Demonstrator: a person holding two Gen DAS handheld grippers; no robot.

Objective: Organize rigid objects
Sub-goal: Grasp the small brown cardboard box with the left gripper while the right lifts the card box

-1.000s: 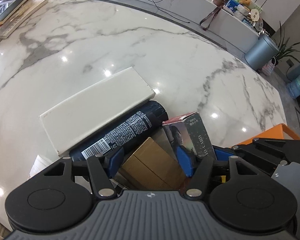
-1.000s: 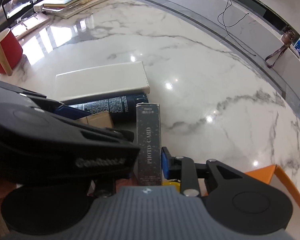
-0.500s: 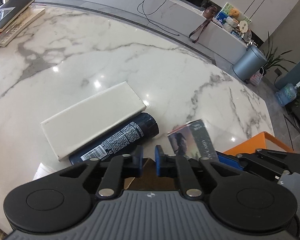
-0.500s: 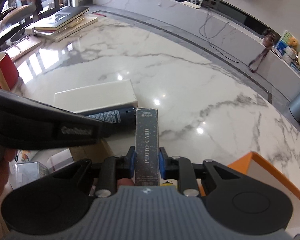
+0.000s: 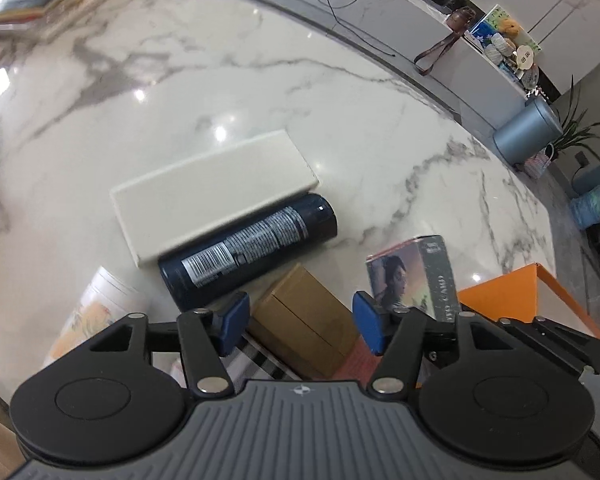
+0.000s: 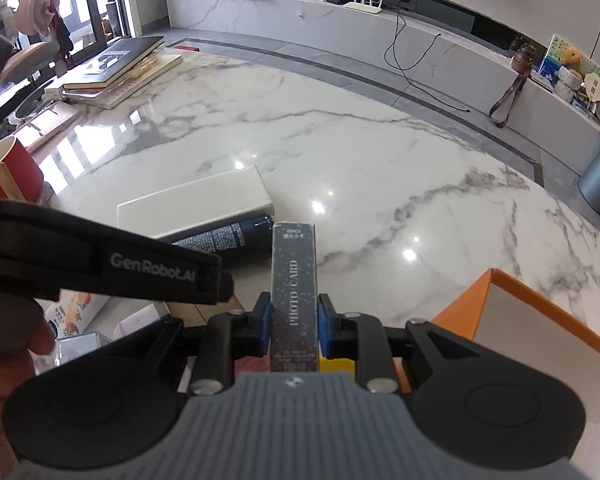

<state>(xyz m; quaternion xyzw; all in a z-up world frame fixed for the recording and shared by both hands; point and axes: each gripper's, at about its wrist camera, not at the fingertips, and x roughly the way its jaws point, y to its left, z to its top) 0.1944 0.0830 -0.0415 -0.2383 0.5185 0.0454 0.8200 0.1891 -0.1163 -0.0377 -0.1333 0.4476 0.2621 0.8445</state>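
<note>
My left gripper (image 5: 300, 324) hangs over a brown cardboard box (image 5: 300, 344); its jaws are opening, one blue pad on each side of the box with small gaps showing. Beyond it a dark blue spray can (image 5: 248, 252) lies against a flat cream box (image 5: 212, 192). My right gripper (image 6: 294, 326) is shut on a tall grey "PHOTO CARD" box (image 6: 294, 280), held upright above the table. That box (image 5: 416, 276) shows just right of the left gripper. An orange box (image 6: 540, 320) sits open at the right.
A white carton with a fruit print (image 5: 92, 312) lies at the near left. A person's hand (image 6: 4, 360) holds the left gripper's handle. A red cup (image 6: 8, 172) and a stack of books (image 6: 112, 68) stand at the far left of the marble table (image 6: 340, 140).
The left jaws shut half a second ago and now stand apart again around the brown box. The right gripper has risen a little with the photo card box and rolled slightly.
</note>
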